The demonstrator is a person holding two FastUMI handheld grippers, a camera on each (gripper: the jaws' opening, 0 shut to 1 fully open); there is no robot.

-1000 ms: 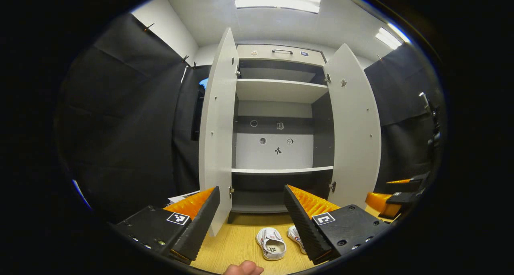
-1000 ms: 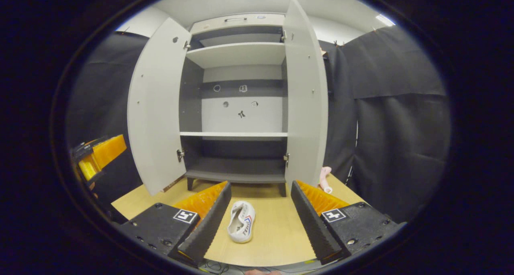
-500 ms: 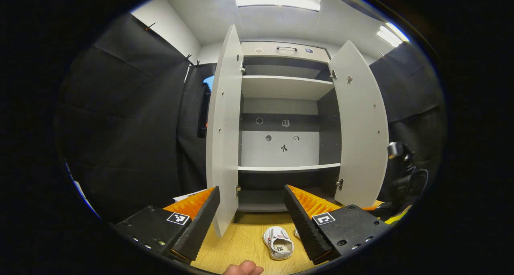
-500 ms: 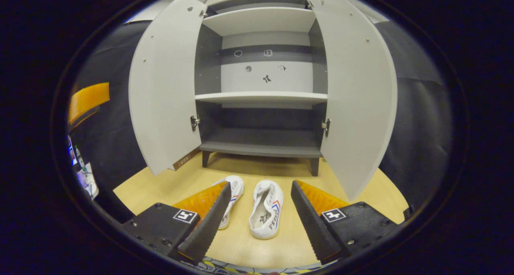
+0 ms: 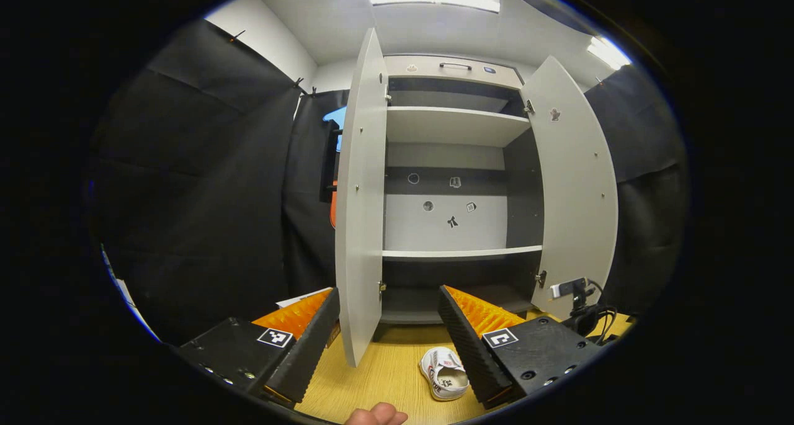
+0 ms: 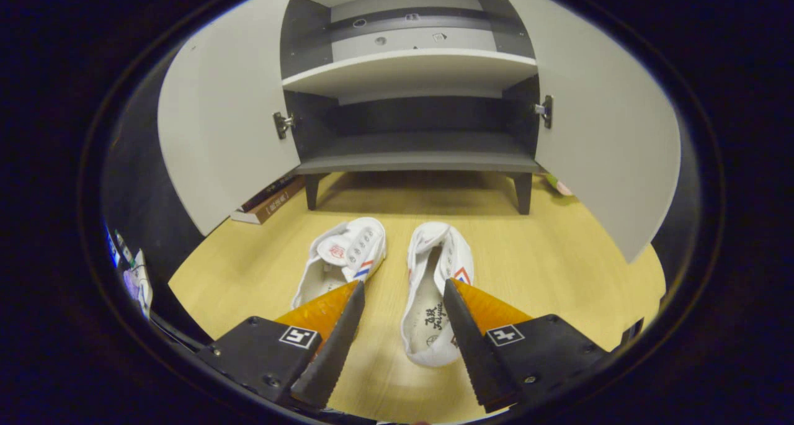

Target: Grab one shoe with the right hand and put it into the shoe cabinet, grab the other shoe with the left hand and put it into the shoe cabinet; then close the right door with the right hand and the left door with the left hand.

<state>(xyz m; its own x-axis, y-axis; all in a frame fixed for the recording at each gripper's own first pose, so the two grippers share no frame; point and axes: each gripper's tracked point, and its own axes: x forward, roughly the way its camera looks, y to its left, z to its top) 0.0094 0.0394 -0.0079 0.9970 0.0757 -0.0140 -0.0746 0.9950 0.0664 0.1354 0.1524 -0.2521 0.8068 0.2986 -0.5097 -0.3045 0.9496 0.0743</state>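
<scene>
The right gripper [image 6: 400,301] is hanging low over the pale wooden floor [image 6: 558,257], its jaws spread apart and holding nothing. Between them, at the bottom centre of the right gripper view, is lying the white canvas sneaker with red and blue side stripes [image 6: 434,288], heel toward the camera; one jaw is overlapping its right edge in the picture, though whether it is touching I cannot tell. Just beside it, to the left, the second white canvas sneaker [image 6: 341,257] is lying partly behind the other jaw. Beyond both shoes, in the upper half of the frame, the grey shoe cabinet on short legs [image 6: 415,158] is standing with both pale doors swung wide; its bottom shelf looks bare. A stack of books [image 6: 270,201] is lying by the cabinet's left leg.

The left gripper [image 5: 389,326] is waiting higher up, jaws likewise apart and empty, looking at the cabinet from the left. In that view one sneaker [image 5: 443,378] is peeking out at the bottom centre beside a jaw, and a fingertip [image 5: 375,414] is showing at the bottom edge.

This looks like the approach for the first grab. The risks, as I judge them: the soft canvas could fold and slip if the jaws close on one wall only; the neighbouring shoe is near enough to get nudged or pinched; and the open right door [image 6: 614,139] is standing close to the path inward, so a wide swing could knock it.
</scene>
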